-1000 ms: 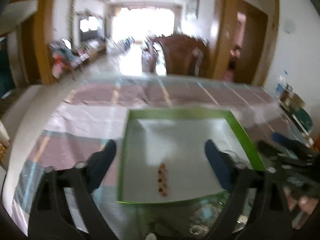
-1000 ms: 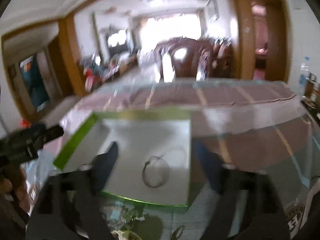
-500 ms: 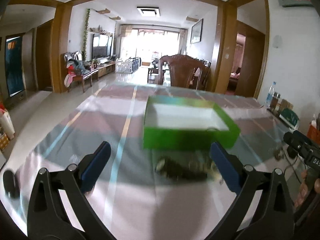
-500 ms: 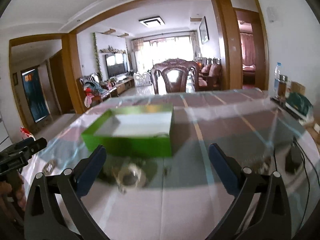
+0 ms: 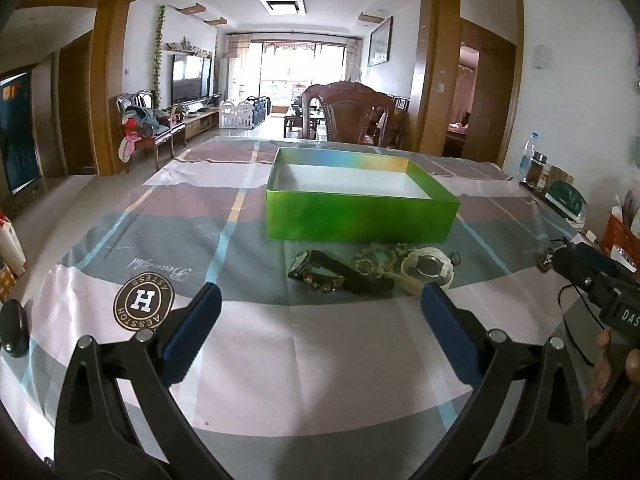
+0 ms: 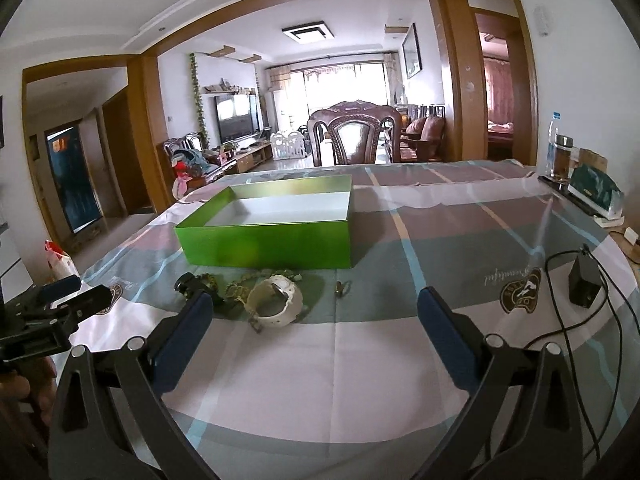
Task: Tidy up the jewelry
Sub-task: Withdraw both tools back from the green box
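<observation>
So we've got both grippers hovering low over the table [image 5: 320, 360], and both are spread wide apart with nothing between the pads. Our left gripper [image 5: 320, 316] points straight at the jewelry pile, and our right gripper [image 6: 316, 320] sits a bit further right, so from its camera the same pile shows up toward the left finger.

The jewelry sits in a loose heap on the tablecloth, just on the near side of the green box [image 5: 360, 216]. From the left camera we can make out a black watch [image 5: 320, 266] on the left of the heap, a beaded bracelet [image 5: 376, 258] tangled in the middle, and a white watch [image 5: 428, 270] on the right. They overlap, so we can't tell exactly which strap belongs to what. In the right camera the white watch [image 6: 274, 300] stands up on its curled strap, and a small ring-like piece [image 6: 342, 288] lies a little apart to its right, near the box's front corner.

The green box [image 6: 268, 240] is open on top with a white inside; from this low angle we can't see whether anything lies in it.

Over on the right side of the table there's a small black block with a cable [image 6: 584, 284], and at the far right edge a water bottle [image 6: 554, 144] and a green tissue pack [image 6: 594, 192]. A wooden chair [image 6: 356, 132] stands at the far end of the table.
</observation>
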{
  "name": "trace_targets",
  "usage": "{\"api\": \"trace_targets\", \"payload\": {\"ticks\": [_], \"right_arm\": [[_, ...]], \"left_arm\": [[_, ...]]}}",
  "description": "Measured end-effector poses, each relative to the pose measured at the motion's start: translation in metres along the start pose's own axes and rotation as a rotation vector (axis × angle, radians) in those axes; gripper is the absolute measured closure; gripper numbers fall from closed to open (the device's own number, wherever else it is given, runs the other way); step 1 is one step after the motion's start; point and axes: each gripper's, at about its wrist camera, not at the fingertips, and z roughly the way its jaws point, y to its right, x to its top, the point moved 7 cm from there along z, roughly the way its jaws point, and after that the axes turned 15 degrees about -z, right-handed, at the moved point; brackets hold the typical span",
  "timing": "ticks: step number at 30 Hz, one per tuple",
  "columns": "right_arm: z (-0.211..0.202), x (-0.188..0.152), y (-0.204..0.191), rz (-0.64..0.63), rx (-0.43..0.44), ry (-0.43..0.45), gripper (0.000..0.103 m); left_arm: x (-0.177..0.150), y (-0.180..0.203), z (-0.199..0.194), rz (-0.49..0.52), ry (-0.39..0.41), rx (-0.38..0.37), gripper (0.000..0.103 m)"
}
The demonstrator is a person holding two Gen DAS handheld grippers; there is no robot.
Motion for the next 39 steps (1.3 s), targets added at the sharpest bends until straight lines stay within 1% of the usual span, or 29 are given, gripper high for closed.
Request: {"api": "trace_targets", "payload": {"ticks": [10,39], "right_arm": [[0.003,-0.003,-0.006,-0.003,0.017,-0.010,0.003],[0.011,-0.004,-0.007,0.001,0.031,-0.022,0.003]], "left_arm": [[-0.001,0.000,-0.003,-0.004,-0.007,0.000,0.004],[-0.007,-0.003,0.010,0.002,-0.039,0.018,0.004]]}}
